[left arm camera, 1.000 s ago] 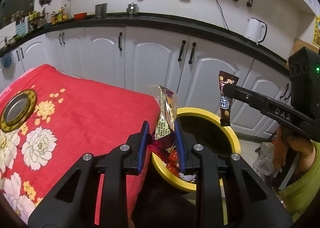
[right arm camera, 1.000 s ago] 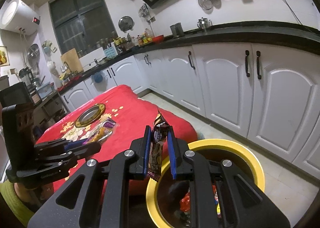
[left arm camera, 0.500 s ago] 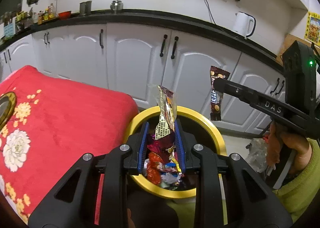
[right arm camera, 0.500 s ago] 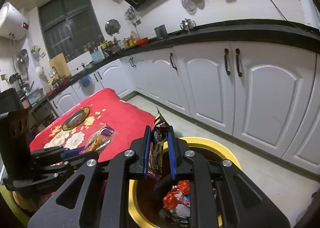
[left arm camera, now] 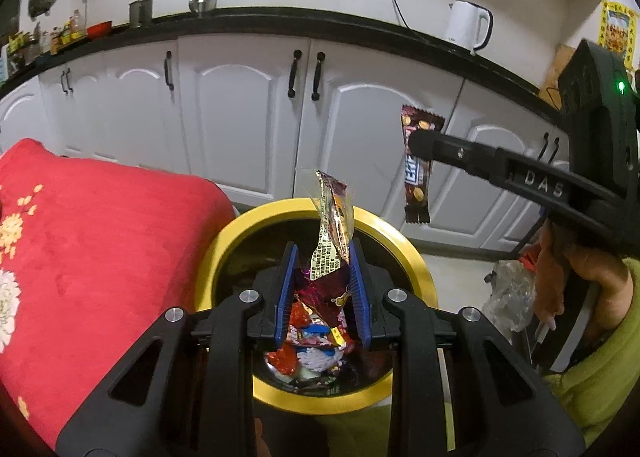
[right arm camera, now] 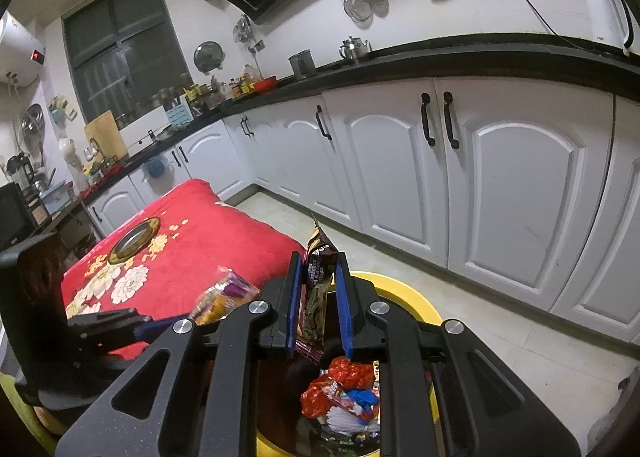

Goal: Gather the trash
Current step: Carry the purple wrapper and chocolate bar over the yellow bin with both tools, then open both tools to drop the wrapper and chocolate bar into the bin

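Both grippers carried closer over round yellow-rimmed bin (left arm camera: 420, 277), lower centre. Left gripper (left arm camera: 322, 289): clamped on crinkled foil snack packet (left arm camera: 332, 217). Right gripper (right arm camera: 318, 297): clamped on brown chocolate-bar wrapper (right arm camera: 316, 285). Wrappers already inside; these two unreleased.

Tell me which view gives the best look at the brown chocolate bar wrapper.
The left wrist view: the brown chocolate bar wrapper hangs side-on, top to bottom, from the right gripper, printed face legible. The right wrist view sees it only edge-on, between that gripper's blue pads, over the yellow-rimmed bin.
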`<state>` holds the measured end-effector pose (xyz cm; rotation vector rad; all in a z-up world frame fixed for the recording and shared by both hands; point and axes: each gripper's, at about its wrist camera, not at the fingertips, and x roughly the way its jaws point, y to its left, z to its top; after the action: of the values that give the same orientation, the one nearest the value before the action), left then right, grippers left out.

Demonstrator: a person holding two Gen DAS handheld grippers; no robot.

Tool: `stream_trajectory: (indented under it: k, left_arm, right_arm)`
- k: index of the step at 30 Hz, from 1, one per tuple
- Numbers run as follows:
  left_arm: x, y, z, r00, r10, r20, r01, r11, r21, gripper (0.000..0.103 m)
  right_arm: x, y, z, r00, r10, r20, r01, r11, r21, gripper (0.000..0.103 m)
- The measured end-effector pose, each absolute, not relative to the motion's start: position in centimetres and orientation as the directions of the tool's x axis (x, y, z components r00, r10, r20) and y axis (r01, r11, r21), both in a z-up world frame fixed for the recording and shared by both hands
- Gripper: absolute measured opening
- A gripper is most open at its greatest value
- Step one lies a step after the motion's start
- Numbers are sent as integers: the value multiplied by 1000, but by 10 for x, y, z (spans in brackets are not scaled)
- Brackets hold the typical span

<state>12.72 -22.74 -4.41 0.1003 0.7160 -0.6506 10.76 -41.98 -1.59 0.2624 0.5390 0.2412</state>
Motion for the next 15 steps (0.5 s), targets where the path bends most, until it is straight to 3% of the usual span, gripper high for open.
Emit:
stream_trajectory:
  k: [15]
  left_arm:
    - [141, -247, -76, 517, -507, -690, 597, 791, -134, 22]
  right_arm:
    - [122, -425, -41, 790, 313, -528, -143, 930, 338, 18]
